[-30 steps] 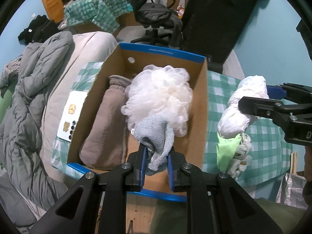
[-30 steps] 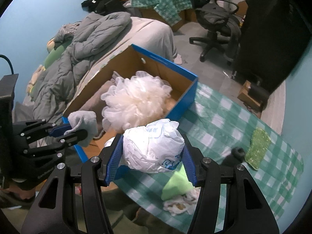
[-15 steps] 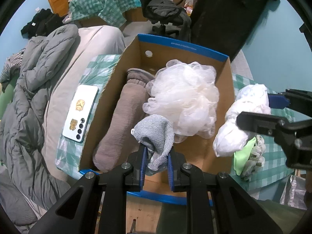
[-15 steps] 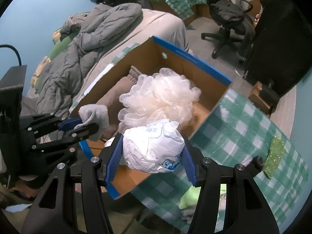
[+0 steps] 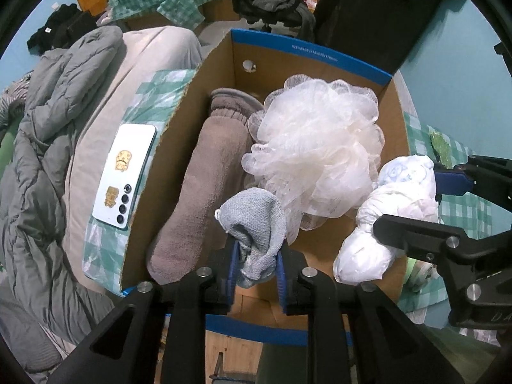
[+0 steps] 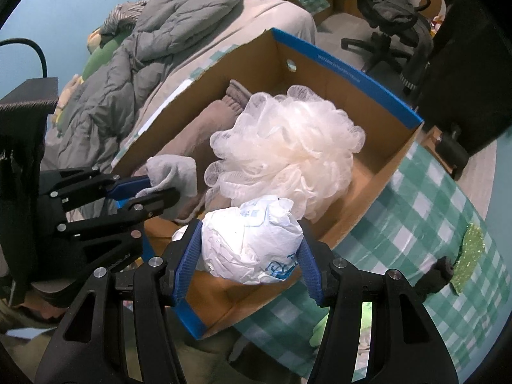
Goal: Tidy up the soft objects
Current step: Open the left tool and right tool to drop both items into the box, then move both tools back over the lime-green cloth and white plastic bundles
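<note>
An open cardboard box [image 5: 320, 56] with a blue rim holds a brown fleece roll [image 5: 204, 172] and a white mesh bath pouf [image 5: 316, 147]. My left gripper [image 5: 255, 267] is shut on a grey knit cloth [image 5: 256, 220] over the box's near end. My right gripper [image 6: 248, 256] is shut on a crumpled white plastic bag [image 6: 252, 240], held above the box's near right corner. The bag also shows in the left wrist view [image 5: 393, 211]. The box [image 6: 368, 80], the pouf [image 6: 284, 150] and the grey cloth [image 6: 174, 176] show in the right wrist view.
A white phone [image 5: 126, 169] lies left of the box on the green checked cloth [image 6: 425, 204]. A grey duvet [image 5: 41, 147] covers the bed to the left. A glittery green sponge [image 6: 470, 256] and a black object [image 6: 438, 275] lie on the right. An office chair [image 6: 387, 12] stands behind.
Both grippers have moved toward and over the box with their loads. The white bag now hangs above the box's near right corner instead of beside the box.
</note>
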Demonstrator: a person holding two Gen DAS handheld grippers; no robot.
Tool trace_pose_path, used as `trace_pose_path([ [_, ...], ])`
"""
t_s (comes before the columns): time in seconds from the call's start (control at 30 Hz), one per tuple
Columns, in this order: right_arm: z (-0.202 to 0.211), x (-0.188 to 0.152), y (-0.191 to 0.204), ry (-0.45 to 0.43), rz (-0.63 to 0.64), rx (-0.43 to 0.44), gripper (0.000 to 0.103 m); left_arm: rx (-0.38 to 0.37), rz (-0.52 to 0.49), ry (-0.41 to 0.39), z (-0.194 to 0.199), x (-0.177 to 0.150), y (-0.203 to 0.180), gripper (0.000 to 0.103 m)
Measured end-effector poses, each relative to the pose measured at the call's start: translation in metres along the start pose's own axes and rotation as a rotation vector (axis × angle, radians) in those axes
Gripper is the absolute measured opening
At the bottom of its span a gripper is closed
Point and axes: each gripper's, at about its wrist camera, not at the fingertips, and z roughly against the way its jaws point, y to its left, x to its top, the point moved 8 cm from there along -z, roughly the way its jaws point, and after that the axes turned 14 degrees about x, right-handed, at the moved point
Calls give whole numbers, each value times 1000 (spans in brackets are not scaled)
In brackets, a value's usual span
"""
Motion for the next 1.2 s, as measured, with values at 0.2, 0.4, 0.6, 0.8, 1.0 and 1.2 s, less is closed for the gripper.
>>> trace_pose_path([
  [0.2,-4,-3,-1,14,-6,-16,65,11,-1,-9,1,-4,2,46],
  [0.4,3,-4,-5,0,-24,-25,76,20,8,-5,4,-8,7,49],
  [0.6,14,-4,-9,-26,-24,-32,82,22,19,-6,9,-10,7,49],
  [0.8,29,-7,-11,-46,-30,-44,82,20,13,-29,22,-7,1,50],
  [1.0,44,-10,-16,-64,-39,-54,82,32,-19,-59,36,-2,-13,50],
  [1.2,58,-18,-27,-81,-61,-68,82,42,-74,-89,45,1,-31,50],
])
